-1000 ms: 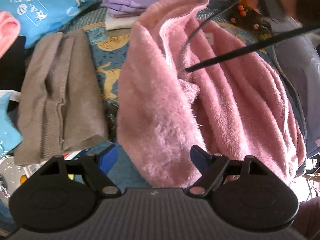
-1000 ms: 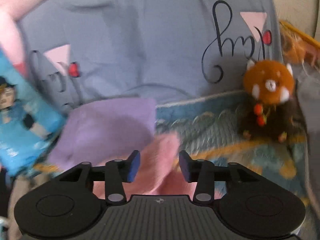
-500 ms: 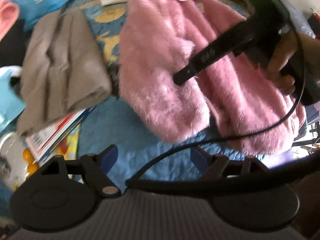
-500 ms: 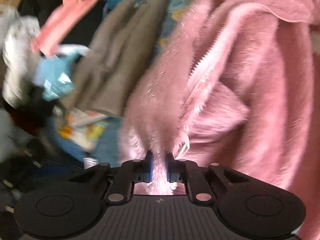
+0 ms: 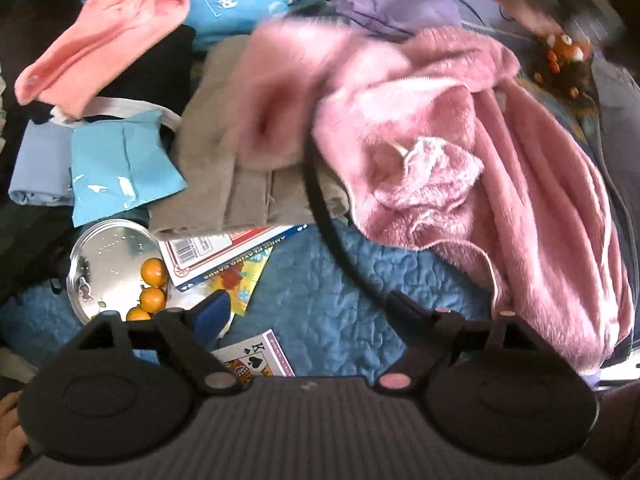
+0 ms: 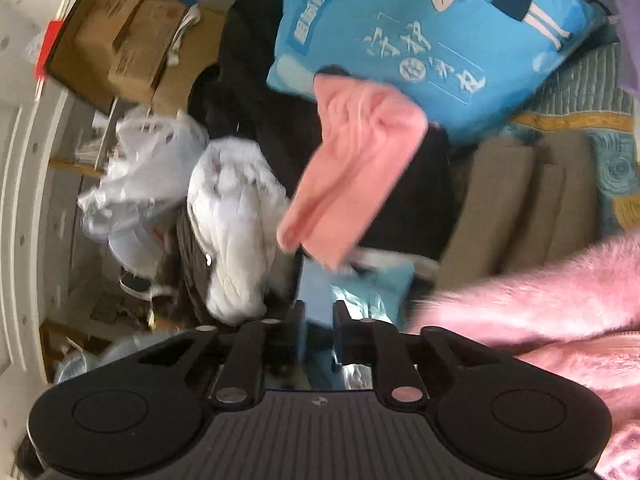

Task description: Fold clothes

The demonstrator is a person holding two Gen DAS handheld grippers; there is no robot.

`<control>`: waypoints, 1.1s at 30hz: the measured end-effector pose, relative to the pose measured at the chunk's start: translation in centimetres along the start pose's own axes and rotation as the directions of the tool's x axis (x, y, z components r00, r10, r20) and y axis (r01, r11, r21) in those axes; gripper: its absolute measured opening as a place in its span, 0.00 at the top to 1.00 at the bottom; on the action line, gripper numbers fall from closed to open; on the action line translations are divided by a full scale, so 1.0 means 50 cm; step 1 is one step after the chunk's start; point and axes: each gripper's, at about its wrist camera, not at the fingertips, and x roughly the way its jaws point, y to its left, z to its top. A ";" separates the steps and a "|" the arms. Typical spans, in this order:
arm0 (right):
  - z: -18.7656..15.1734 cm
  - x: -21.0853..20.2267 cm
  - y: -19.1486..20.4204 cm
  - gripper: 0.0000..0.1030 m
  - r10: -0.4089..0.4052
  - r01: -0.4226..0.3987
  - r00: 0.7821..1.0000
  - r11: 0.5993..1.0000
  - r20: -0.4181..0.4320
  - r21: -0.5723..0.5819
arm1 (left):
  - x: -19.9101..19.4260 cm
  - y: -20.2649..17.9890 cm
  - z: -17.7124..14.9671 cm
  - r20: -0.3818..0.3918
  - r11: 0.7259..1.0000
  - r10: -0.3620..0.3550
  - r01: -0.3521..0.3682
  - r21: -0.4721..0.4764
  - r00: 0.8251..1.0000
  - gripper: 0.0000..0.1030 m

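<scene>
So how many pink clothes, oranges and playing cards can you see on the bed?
Pink clothes: 2, the fluffy pink jacket and the folded salmon pink garment
Oranges: 3
King of spades playing card: 1
Total: 6

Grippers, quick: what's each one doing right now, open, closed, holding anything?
Left gripper: open, nothing between its fingers.
Right gripper: narrow gap, nothing held; pink fleece jacket lies beside it.
</scene>
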 end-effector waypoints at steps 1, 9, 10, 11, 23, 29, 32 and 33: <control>0.019 0.008 0.006 0.81 0.006 -0.006 1.000 1.000 0.009 -0.010 | -0.010 0.002 -0.001 -0.001 1.000 0.000 0.000 -0.004 1.000 0.15; -0.154 -0.087 -0.114 0.56 -0.501 0.436 0.863 0.798 -0.057 -0.415 | 0.021 0.008 -0.039 -0.046 0.999 -0.008 0.007 -0.032 0.999 0.13; -0.190 -0.084 -0.128 0.56 -0.526 0.429 0.845 0.777 -0.100 -0.460 | 0.033 0.013 -0.047 -0.063 0.999 -0.009 0.007 -0.035 0.998 0.13; -0.224 -0.077 -0.132 0.56 -0.528 0.408 0.839 0.771 -0.132 -0.488 | 0.041 0.015 -0.051 -0.076 0.999 -0.009 0.006 -0.037 0.997 0.13; -0.535 0.066 -0.105 0.87 -0.699 0.358 0.706 0.490 -0.114 -0.795 | 0.111 0.035 0.030 -0.057 0.984 -0.116 0.107 -0.141 0.992 0.05; -0.454 -0.100 -0.088 0.90 -0.494 0.369 0.859 0.778 -0.133 -0.508 | 0.184 0.039 0.037 -0.072 0.905 -0.327 0.290 -0.310 0.942 0.05; -0.431 -0.163 -0.058 0.90 -0.375 0.290 0.919 0.854 -0.122 -0.432 | 0.204 0.050 0.038 0.028 0.760 -0.507 0.462 -0.457 0.861 0.05; -0.433 -0.171 -0.048 0.90 -0.353 0.270 0.927 0.861 -0.126 -0.431 | 0.209 0.054 0.038 0.085 0.679 -0.577 0.534 -0.504 0.813 0.05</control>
